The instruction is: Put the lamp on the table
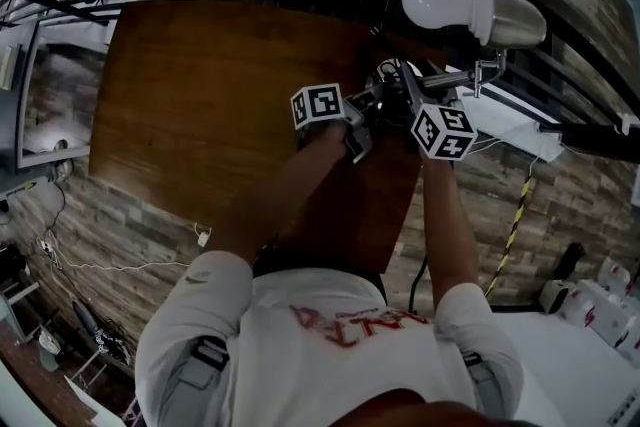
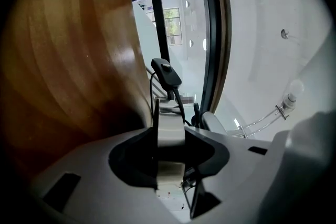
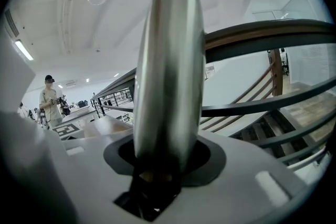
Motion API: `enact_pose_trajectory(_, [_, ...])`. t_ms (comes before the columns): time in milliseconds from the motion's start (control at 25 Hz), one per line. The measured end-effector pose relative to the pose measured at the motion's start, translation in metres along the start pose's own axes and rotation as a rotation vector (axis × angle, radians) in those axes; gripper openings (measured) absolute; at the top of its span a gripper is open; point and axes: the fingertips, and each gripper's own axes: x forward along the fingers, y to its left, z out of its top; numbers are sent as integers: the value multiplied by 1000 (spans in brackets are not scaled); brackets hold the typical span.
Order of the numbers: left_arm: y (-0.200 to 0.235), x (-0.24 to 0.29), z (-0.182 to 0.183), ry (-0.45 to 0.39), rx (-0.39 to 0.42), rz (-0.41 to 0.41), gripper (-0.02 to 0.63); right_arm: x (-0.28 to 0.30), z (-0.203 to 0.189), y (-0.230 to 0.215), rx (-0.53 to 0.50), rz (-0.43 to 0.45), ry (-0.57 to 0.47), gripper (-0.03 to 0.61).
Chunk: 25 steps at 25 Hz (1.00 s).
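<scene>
I log: table [image 1: 200, 95] warm brown, wood-grained. Lamp [image 1: 512, 17] brushed silver, bulb [image 1: 437, 2] white. Marker cubes [image 1: 317, 105] black-and-white squares. Shirt [image 1: 300, 355] white, red lettering.

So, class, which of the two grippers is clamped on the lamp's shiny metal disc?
The right gripper: its jaws pinch the polished metal disc. The left gripper holds a pale flat part beside a black cord.

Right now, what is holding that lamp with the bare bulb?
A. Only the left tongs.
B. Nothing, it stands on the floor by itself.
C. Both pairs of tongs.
C: the left tongs are clamped on a pale flat part of the lamp, and the right tongs are clamped on a shiny metal part of it. In the head view both meet at its lower end.
</scene>
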Motion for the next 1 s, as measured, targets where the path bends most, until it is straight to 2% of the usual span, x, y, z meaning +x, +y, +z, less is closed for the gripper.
enact_pose_trajectory(160, [4,2,0,-12,20,3,158,1,-5,-4,10,7,-3,169])
enact_pose_trajectory(440, [11,5,-1,-25,-28,-2,156,6,-6,-5,-10,-6,15,169])
enact_pose_trajectory(640, [10,2,3,-15,-31,8,157,12,-5,-4,6,-21,23,169])
enact_pose_trajectory(800, [8,3,0,8,38,19,156,12,-5,-12,29,-18,27,169])
enact_pose_trajectory(1000, [4,-26,1,9,174,95,158,16,-4,-11,24,-24,34,169])
